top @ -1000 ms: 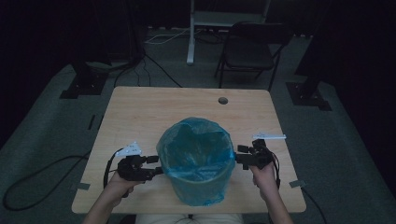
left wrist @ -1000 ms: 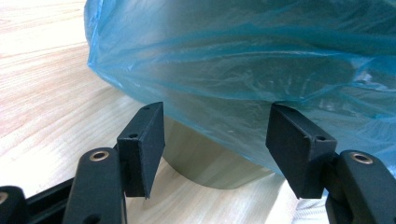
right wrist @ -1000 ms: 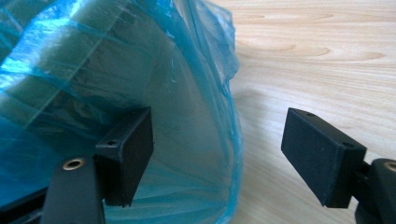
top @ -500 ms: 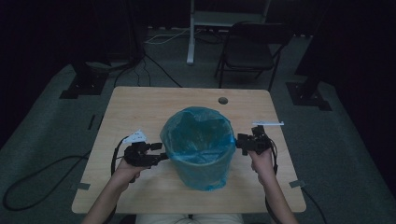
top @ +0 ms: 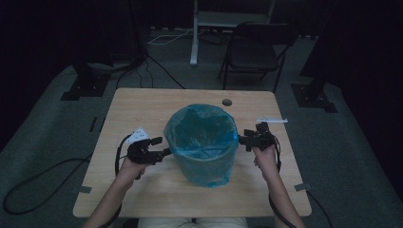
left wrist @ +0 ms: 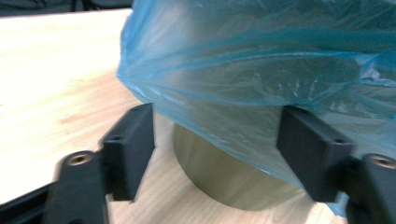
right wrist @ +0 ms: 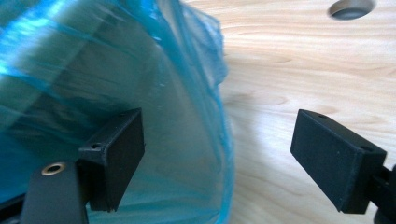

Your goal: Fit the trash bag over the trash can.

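A round bin lined with a blue plastic bag (top: 201,142) stands upright in the middle of the wooden table (top: 142,104). My left gripper (top: 166,152) is at the bin's left side, level with the bag's overhang. In the left gripper view its jaws stand wide apart (left wrist: 215,149), with the bag's hem (left wrist: 261,60) and the olive bin wall (left wrist: 224,163) just ahead of them. My right gripper (top: 241,139) is against the bin's right side near the rim. Its jaws are also open (right wrist: 219,158), and the bag's edge (right wrist: 93,70) hangs between them.
A cable hole (top: 227,102) lies in the table behind the bin, and a thin white strip (top: 271,120) lies at the right. A folding chair (top: 252,52) and a desk leg (top: 195,33) stand on the floor beyond the table.
The bin has shifted away from the person toward the table's middle, and both grippers have moved forward with it at its sides.
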Demonstrator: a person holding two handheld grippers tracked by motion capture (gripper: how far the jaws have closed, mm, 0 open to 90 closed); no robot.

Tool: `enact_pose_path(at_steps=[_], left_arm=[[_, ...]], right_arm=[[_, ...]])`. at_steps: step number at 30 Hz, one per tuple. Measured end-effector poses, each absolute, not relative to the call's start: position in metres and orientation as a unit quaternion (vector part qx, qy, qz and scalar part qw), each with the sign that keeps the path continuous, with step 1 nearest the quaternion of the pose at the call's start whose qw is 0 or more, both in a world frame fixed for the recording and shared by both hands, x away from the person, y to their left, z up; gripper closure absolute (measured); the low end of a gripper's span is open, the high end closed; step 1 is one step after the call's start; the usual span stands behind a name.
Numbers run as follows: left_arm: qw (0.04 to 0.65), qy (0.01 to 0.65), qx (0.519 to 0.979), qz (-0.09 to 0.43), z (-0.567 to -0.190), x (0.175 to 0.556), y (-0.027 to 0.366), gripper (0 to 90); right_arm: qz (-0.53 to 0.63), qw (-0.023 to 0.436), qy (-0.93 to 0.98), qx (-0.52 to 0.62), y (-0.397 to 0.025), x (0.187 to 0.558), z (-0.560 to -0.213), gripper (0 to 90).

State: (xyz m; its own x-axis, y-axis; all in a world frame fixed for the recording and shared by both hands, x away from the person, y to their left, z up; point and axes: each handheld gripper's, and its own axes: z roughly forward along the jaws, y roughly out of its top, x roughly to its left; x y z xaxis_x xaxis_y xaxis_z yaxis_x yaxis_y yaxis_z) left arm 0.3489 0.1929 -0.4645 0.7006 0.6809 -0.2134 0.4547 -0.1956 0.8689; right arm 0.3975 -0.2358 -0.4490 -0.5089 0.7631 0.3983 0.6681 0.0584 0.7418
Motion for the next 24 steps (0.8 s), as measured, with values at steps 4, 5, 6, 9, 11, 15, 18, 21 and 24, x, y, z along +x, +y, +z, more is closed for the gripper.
enact_pose_path(at_steps=[4, 5, 6, 9, 11, 15, 18, 21, 24], left_arm=[[0.499, 0.384, 0.763, 0.146, -0.4625, 0.3474, 0.1923, 17.2], [0.498, 0.385, 0.760, 0.163, -0.4617, 0.3461, 0.1913, 17.2], [0.484, 0.381, 0.765, 0.188, -0.4603, 0.3453, 0.1888, 7.2], [0.482, 0.374, 0.765, 0.205, -0.4589, 0.3435, 0.1861, 6.7], [0.486, 0.367, 0.764, 0.212, -0.4582, 0.3428, 0.1845, 6.7], [0.504, 0.368, 0.754, 0.205, -0.4584, 0.3444, 0.1863, 6.8], [0.503, 0.372, 0.752, 0.208, -0.4595, 0.3453, 0.1872, 6.8], [0.499, 0.375, 0.754, 0.204, -0.4615, 0.3467, 0.1884, 6.9], [0.502, 0.376, 0.754, 0.197, -0.4642, 0.3475, 0.1913, 6.9]], right_arm=[[0.475, 0.092, 0.719, 0.499, -0.2391, 0.3963, -0.4467, 16.3], [0.475, 0.092, 0.719, 0.499, -0.2391, 0.3963, -0.4467, 16.3], [0.491, 0.101, 0.713, 0.490, -0.2399, 0.3952, -0.4443, 14.2], [0.501, 0.113, 0.710, 0.482, -0.2397, 0.3938, -0.4423, 14.2], [0.510, 0.120, 0.708, 0.474, -0.2393, 0.3933, -0.4416, 14.2], [0.512, 0.120, 0.716, 0.459, -0.2365, 0.3938, -0.4423, 14.2], [0.513, 0.120, 0.720, 0.452, -0.2341, 0.3924, -0.4429, 14.2], [0.515, 0.120, 0.713, 0.461, -0.2363, 0.3922, -0.4450, 14.2], [0.517, 0.120, 0.708, 0.466, -0.2389, 0.3920, -0.4475, 14.2]])
